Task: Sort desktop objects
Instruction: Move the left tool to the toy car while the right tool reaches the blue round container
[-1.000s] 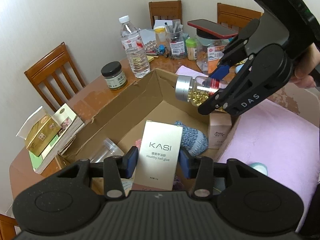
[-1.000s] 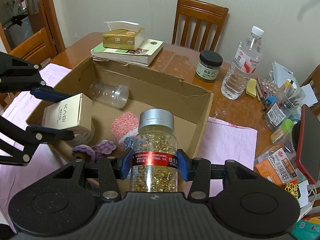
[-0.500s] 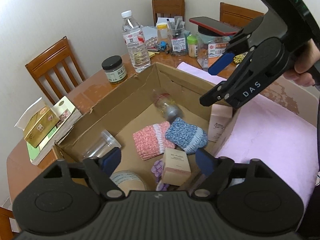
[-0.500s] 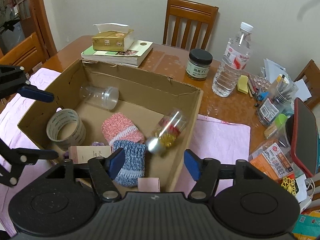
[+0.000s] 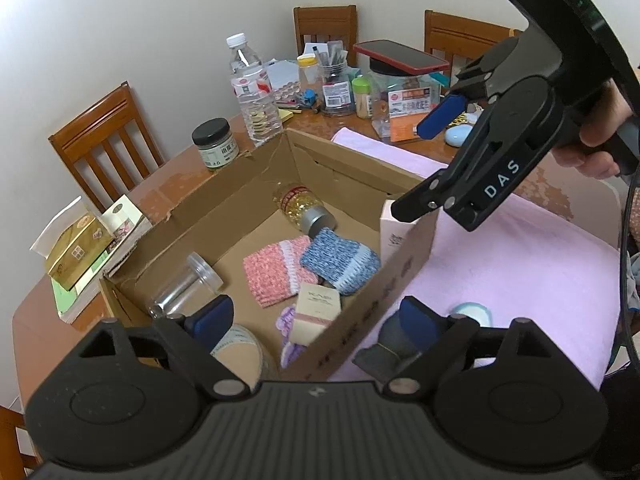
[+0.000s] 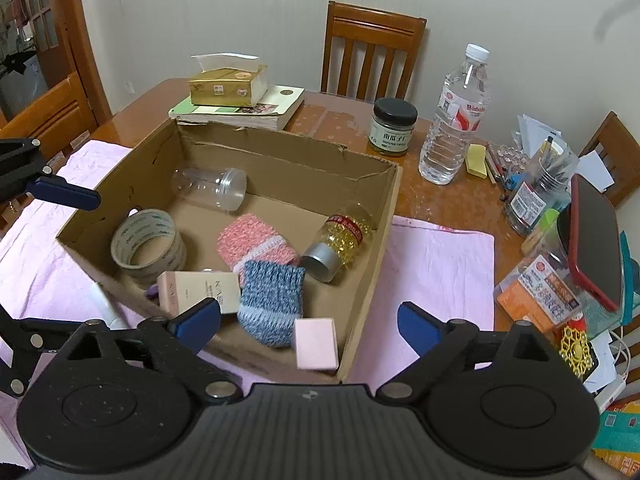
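Note:
A cardboard box (image 6: 384, 216) (image 5: 240, 184) sits on a pink cloth. Inside lie a bottle of yellow capsules (image 6: 340, 240) (image 5: 302, 210), a KASI glue box (image 6: 196, 290) (image 5: 316, 312), a pink sock (image 6: 252, 238), a blue sock (image 6: 272, 304), a tape roll (image 6: 148, 242), a clear jar (image 6: 210, 188) and a pink box (image 6: 316, 342). My left gripper (image 5: 310, 320) is open and empty above the box's near corner. My right gripper (image 6: 308, 322) is open and empty above the box's near edge.
On the wooden table stand a water bottle (image 6: 456, 116), a dark-lidded jar (image 6: 394, 126), a tissue box on books (image 6: 228, 88), a pen jar (image 6: 540, 192) and a red phone (image 6: 596, 240) on clutter. Chairs surround the table. A small white object (image 5: 472, 312) lies on the cloth.
Both grippers opened and dropped their loads. The capsule bottle and the KASI box fell into the cardboard box and now lie still. Both grippers have drawn back a little.

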A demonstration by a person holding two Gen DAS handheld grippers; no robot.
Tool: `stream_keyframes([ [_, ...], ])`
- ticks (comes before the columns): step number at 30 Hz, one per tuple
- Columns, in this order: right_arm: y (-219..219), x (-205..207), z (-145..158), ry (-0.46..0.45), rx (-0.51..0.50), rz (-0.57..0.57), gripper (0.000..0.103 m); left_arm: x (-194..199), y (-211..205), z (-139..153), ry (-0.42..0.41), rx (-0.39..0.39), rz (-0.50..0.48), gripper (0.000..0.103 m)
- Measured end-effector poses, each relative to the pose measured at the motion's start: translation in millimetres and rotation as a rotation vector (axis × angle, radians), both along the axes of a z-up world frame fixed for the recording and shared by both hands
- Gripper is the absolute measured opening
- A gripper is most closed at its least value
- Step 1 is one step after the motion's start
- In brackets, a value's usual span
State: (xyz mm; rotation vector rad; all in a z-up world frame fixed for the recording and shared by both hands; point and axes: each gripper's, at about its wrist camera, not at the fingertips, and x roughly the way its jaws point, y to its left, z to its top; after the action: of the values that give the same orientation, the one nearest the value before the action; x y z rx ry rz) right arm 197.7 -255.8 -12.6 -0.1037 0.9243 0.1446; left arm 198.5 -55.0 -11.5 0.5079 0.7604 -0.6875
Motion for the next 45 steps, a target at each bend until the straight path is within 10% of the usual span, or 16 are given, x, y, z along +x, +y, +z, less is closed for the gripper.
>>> stream_keyframes([
  [45,27.6,-77.2,-70.3,0.164,-0.043,0.185,0.1,-46.9,5.3,-77.1,0.129,0.103,-0.091,0.082],
])
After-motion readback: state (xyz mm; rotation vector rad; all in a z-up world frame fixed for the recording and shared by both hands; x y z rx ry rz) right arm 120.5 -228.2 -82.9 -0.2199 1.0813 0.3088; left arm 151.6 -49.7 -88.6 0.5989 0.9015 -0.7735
